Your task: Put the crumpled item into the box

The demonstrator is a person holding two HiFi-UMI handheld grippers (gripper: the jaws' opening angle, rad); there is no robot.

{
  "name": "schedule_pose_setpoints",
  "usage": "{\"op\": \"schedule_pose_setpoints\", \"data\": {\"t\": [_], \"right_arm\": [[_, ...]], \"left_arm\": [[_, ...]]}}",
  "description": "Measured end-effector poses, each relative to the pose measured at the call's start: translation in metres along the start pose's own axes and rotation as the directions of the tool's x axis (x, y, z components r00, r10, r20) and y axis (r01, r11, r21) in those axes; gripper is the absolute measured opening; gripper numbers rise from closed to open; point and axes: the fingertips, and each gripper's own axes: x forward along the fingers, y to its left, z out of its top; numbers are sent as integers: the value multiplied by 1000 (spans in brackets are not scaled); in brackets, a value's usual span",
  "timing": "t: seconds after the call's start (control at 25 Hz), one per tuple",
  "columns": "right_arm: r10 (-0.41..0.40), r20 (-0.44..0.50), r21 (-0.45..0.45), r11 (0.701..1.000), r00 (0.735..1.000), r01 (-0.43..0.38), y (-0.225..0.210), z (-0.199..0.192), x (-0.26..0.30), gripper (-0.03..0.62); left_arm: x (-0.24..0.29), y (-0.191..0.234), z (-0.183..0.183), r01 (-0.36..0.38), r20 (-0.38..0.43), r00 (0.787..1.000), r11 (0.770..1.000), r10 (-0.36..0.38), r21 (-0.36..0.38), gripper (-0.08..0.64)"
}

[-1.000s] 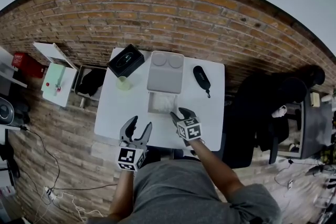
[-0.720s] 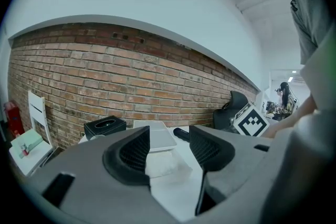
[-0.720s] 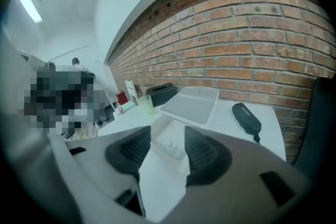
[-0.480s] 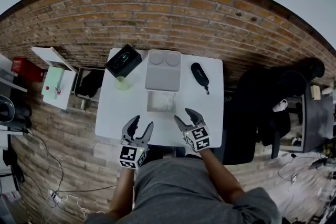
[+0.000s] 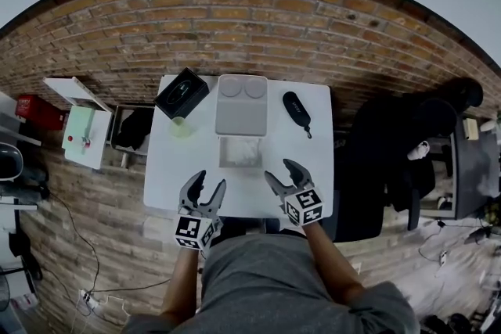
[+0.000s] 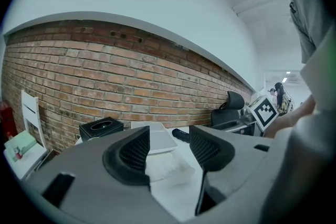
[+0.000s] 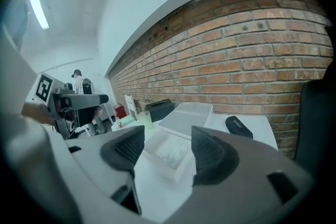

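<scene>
R claw point(image 5: 279, 171) opening, empty; L claw point(image 5: 208, 181) spread, empty. Wad point(image 5: 243, 150) sits in box point(image 5: 239, 166) just ahead. Risk: careless fwd nudge w/ either claw shoves box, spills wad.

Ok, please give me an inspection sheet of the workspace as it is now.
Surface: white table, set against the brick wall.
Job's things: crumpled item lies inside the clear box; lid lies beyond the box, not on it.
Clutter: black box, green cup, black case.
Grippers: left gripper open, empty; right gripper jaws opening, nothing between them; both near the table's front edge.
Cables: loose cables on the floor, to the person's left.
Surroundings: black chair to the right.
</scene>
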Motion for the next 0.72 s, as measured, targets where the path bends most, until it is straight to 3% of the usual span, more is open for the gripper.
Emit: {"op": "schedule_pose_setpoints", "data": {"t": [0.72], "right_arm": [[-85,32,-13,996,996,85,-9,-3,-14,264]], "left_arm": [[13,15,-22,81,-63,995,996,-79,32,221]]}}
